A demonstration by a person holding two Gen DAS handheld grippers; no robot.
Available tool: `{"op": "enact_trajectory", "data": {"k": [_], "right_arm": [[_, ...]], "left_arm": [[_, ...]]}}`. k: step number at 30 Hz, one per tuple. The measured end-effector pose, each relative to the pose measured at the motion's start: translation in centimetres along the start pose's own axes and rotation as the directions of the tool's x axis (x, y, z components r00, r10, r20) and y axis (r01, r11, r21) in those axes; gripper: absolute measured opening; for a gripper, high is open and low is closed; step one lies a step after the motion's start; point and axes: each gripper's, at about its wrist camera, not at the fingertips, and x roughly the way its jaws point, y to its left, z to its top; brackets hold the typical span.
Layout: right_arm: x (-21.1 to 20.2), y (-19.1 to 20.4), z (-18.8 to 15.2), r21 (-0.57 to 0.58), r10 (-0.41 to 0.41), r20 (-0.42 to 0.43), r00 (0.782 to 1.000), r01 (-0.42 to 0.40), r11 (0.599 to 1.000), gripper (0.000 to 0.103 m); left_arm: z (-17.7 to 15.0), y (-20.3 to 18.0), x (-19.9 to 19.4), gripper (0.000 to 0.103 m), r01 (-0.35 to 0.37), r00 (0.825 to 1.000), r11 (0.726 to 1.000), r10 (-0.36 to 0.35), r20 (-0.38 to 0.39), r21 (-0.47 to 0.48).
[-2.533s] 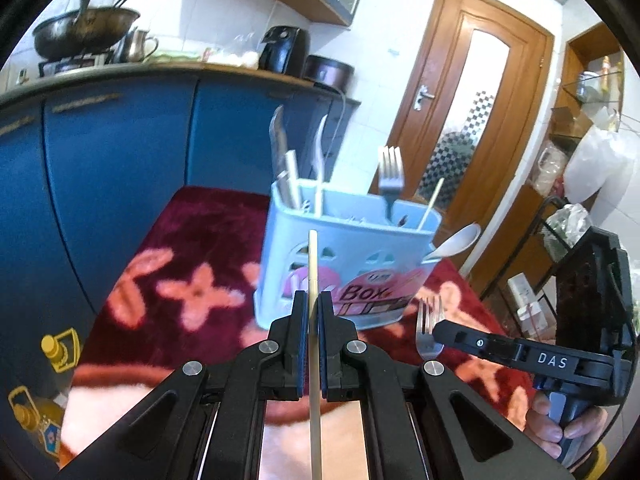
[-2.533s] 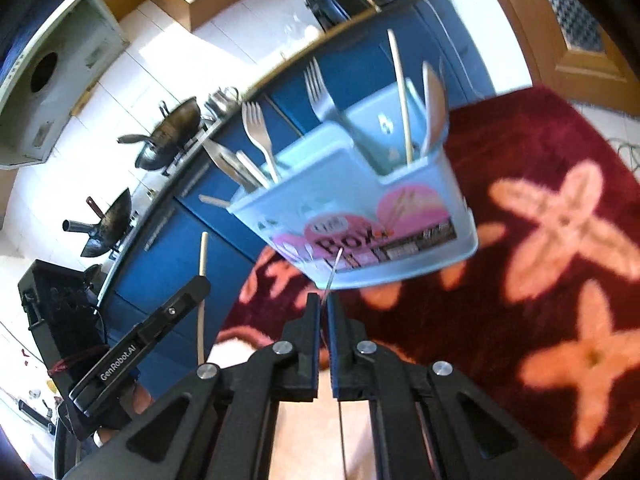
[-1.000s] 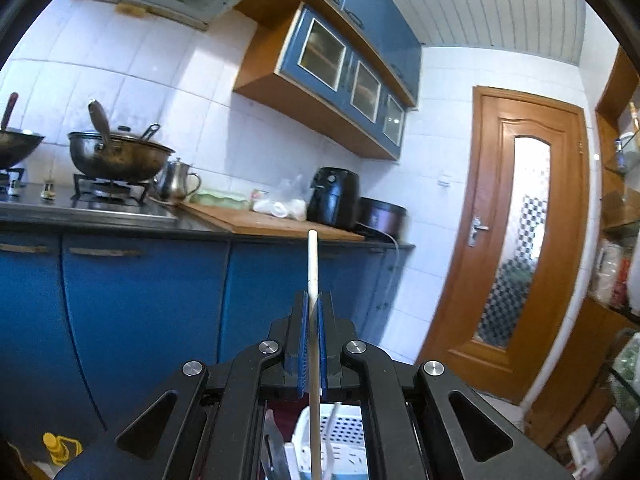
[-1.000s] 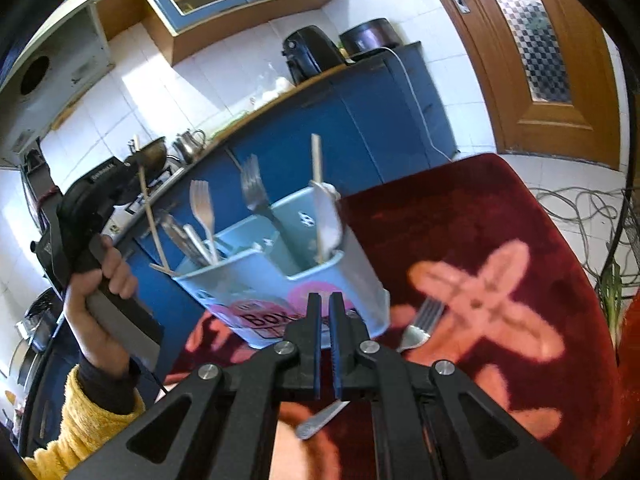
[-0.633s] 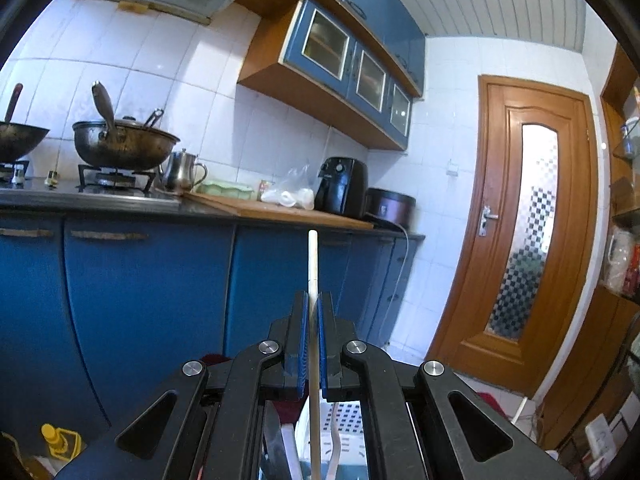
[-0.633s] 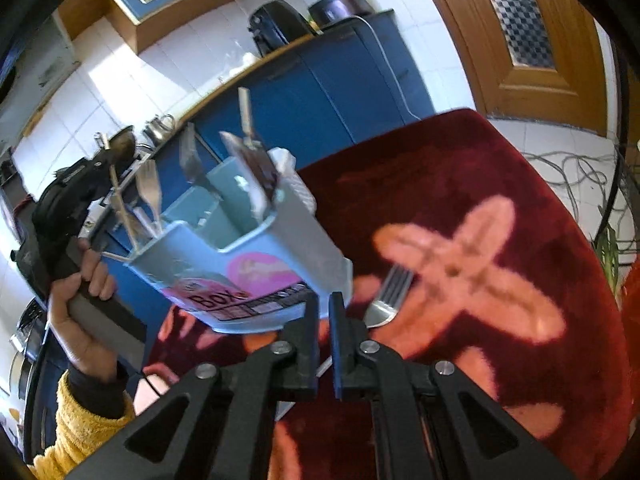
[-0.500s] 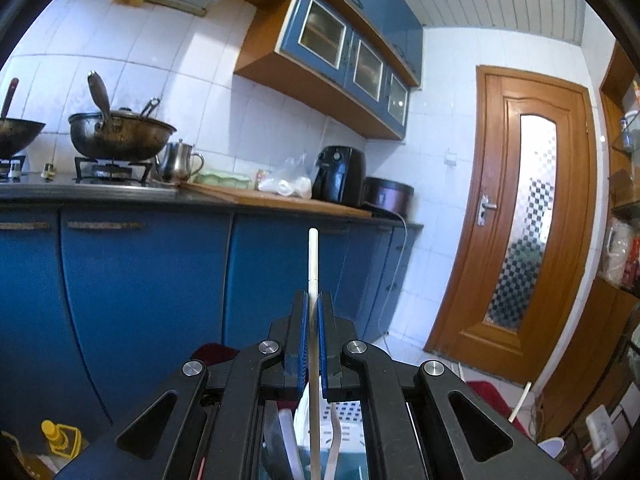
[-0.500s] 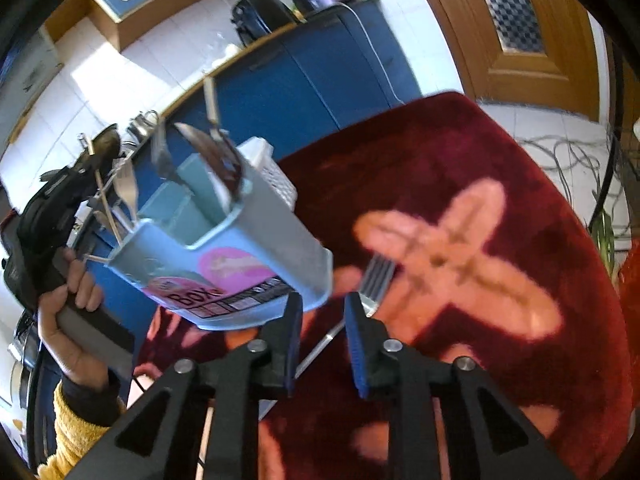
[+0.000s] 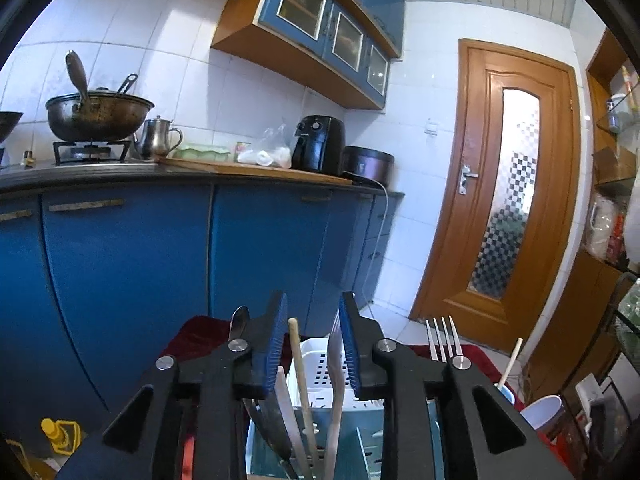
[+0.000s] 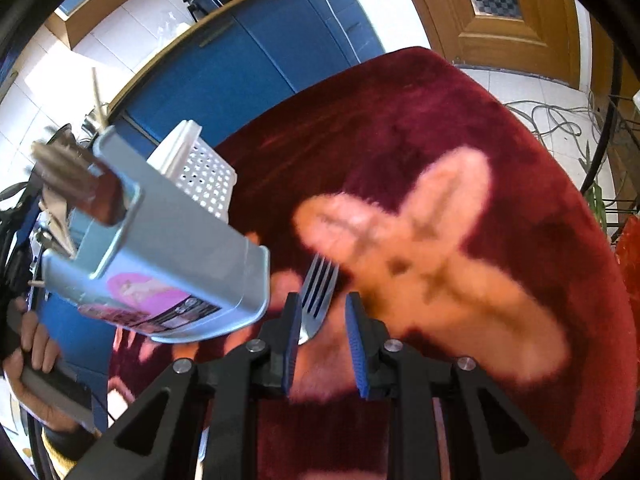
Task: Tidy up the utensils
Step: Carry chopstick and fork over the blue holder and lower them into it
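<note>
My left gripper (image 9: 312, 340) is opening, freeing the wooden chopstick (image 9: 299, 364) into the pale-blue plastic utensil caddy (image 10: 160, 272); my right gripper (image 10: 320, 344), unclenched, straddles the steel fork (image 10: 316, 300).

A dark red plush cloth with pale orange flower shapes (image 10: 400, 152) covers the worktop. On it stand a light blue plastic utensil caddy (image 10: 176, 264) and, just beside it, a lone metal fork (image 10: 318, 292) lying flat.

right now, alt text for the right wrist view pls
The right gripper hangs with open jaws over a silver metal fork lying on a dark red plush cloth with peach flowers. A pale blue plastic utensil caddy stands at left.
</note>
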Motion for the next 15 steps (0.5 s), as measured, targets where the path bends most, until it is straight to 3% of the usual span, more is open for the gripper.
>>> {"op": "enact_trajectory", "data": {"k": [6,12,15], "right_arm": [[1.1,-0.2,0.7,-0.005,0.019,0.037,0.999,-0.019,1.0,0.025],[0.9,-0.2,0.3,-0.019,0.041,0.071,0.997,-0.04,0.999,0.007],[-0.2,-0.1,-0.1,-0.025,0.069,0.097,0.993,-0.067,0.997,0.006]], "left_arm": [[-0.1,0.1,-0.7,0.028,0.016,1.0,1.0,-0.016,-0.01,0.01],[0.1,0.0,-2.1,0.028,0.047,0.999,0.999,-0.046,-0.027,0.025],[0.0,0.0,-2.9,0.028,0.057,0.998,0.998,-0.055,-0.042,0.032]]}}
